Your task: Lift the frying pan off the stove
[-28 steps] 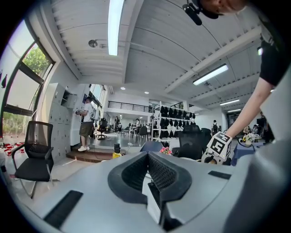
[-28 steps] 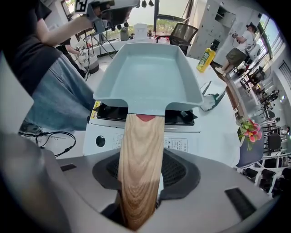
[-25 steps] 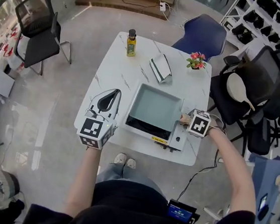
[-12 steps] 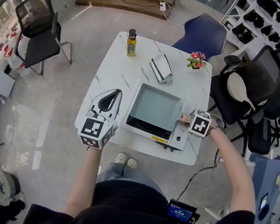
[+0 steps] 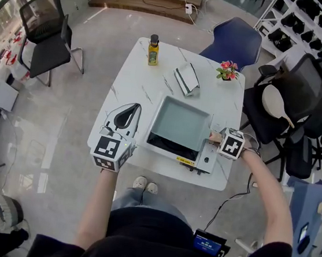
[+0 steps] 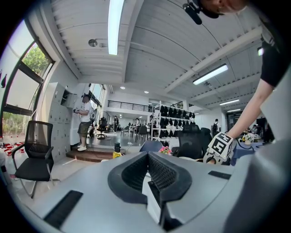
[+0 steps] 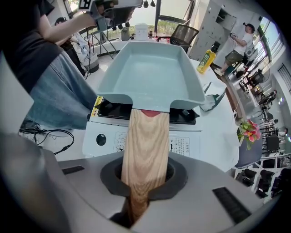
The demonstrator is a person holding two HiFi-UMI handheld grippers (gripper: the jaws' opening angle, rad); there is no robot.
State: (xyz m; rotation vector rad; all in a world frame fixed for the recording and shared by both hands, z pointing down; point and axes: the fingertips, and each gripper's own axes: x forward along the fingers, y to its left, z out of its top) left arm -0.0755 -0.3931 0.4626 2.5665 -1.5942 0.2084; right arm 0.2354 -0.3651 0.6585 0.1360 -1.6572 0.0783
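Little had shifted since a second earlier, save that the right gripper's (image 7: pixel 145 177) jaws had drawn in. Left of the stove (image 5: pixel 207 158), the left gripper (image 5: pixel 129 114) lay low over the table (image 5: pixel 132 75), forearm straight, jaws together and empty. The frying pan (image 5: pixel 179 126) sat on the stove. At the stove's right, the right gripper, wrist bent inward, was closing on the pan's wooden handle (image 7: pixel 146 136).

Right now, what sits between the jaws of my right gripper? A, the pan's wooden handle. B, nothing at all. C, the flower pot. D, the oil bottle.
A: in the right gripper view the wooden handle of the pan runs straight into the right gripper, whose jaws are closing on it.
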